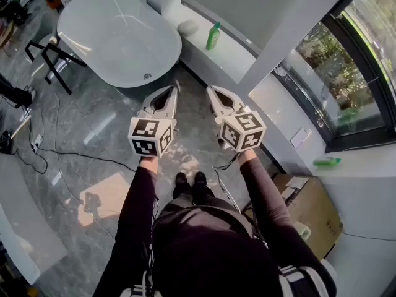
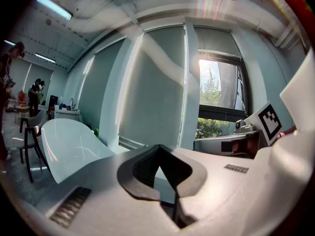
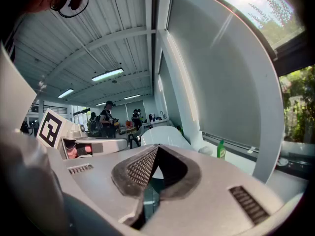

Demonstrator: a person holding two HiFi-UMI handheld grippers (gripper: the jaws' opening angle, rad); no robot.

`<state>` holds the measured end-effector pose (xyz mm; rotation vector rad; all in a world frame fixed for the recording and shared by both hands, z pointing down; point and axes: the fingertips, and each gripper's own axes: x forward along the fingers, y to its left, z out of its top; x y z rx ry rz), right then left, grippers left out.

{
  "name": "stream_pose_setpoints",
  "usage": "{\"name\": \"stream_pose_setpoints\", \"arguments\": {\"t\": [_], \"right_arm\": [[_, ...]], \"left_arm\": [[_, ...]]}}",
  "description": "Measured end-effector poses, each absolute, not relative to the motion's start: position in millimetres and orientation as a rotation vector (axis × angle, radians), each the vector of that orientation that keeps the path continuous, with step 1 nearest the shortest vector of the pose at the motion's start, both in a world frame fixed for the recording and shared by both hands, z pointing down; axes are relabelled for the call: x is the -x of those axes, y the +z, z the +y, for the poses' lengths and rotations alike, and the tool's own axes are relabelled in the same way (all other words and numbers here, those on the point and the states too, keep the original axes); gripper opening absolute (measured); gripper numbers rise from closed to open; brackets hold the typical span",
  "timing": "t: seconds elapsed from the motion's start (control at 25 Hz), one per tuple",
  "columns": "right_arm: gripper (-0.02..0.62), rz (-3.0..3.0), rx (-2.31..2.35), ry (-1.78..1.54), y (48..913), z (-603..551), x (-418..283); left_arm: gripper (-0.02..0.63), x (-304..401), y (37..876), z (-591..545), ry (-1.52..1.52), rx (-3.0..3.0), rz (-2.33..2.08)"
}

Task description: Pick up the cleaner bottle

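The green cleaner bottle (image 1: 213, 36) stands upright on the white ledge (image 1: 235, 57) beside the bathtub, well ahead of both grippers. It also shows in the right gripper view as a small green bottle (image 3: 221, 149) at the right. My left gripper (image 1: 177, 86) and right gripper (image 1: 209, 89) hover side by side over the floor, both pointing toward the ledge. Each one's jaws meet at the tips with nothing between them, as seen for the left gripper (image 2: 158, 147) and the right gripper (image 3: 156, 146). Neither touches the bottle.
A white oval bathtub (image 1: 117, 33) lies at the upper left, with a black stool (image 1: 52, 57) beside it. A grey pebble-shaped object (image 1: 187, 26) sits on the ledge. A second green bottle (image 1: 326, 161) lies on the windowsill at right. A cardboard box (image 1: 312, 212) stands at lower right. Cables cross the floor.
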<state>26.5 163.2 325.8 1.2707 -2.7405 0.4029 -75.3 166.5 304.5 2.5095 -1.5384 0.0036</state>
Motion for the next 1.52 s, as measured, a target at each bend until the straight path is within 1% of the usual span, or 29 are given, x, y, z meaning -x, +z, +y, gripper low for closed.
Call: {"name": "stream_pose_setpoints", "arguments": {"t": [0.72, 1.2, 1.52], "right_arm": [[0.002, -2.746, -1.246, 0.417, 329.6, 166.1, -19.6], [0.002, -2.717, -1.317, 0.422, 331.5, 159.1, -6.9], [0.002, -2.696, -1.351, 0.428, 335.0, 149.0, -11.6]], "left_arm": [[0.008, 77.6, 306.4, 167.6, 0.017, -2.516, -1.523], [0.008, 93.5, 305.6, 154.7, 0.023, -2.547, -1.496], [0.008, 90.3, 306.9, 143.8, 0.011, -2.565, -1.458]]}}
